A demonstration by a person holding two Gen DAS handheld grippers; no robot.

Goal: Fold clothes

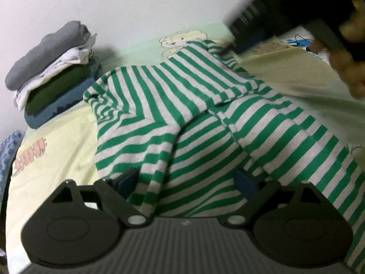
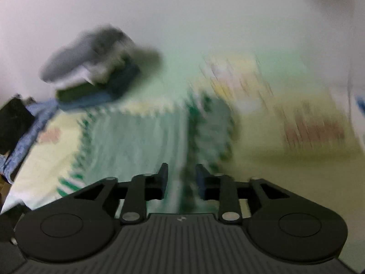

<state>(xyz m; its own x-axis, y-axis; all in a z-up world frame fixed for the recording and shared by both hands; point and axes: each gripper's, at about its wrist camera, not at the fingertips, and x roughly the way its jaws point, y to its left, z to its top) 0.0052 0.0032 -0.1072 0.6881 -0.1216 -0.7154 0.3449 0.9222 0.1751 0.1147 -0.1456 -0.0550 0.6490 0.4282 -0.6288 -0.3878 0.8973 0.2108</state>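
A green-and-white striped garment [image 1: 182, 114] lies spread on the bed, with its top part folded over. My left gripper [image 1: 187, 180] stands open wide at the garment's near edge. A bunched fold of the striped cloth lies between its fingers, and the pads are apart from it. The right wrist view is badly blurred. In it my right gripper [image 2: 181, 178] is partly open over the striped garment [image 2: 141, 137], with cloth showing in the gap. The right gripper's dark body [image 1: 285, 6] and the hand [image 1: 349, 73] holding it show blurred at the upper right of the left wrist view.
A stack of folded clothes [image 1: 52, 68], grey on top and blue at the bottom, sits at the back left by the white wall [image 1: 136, 0]. The pale yellow sheet [image 1: 57, 137] has a bear print [image 1: 180, 41]. A blue patterned cloth [image 2: 29, 132] hangs at the bed's left edge.
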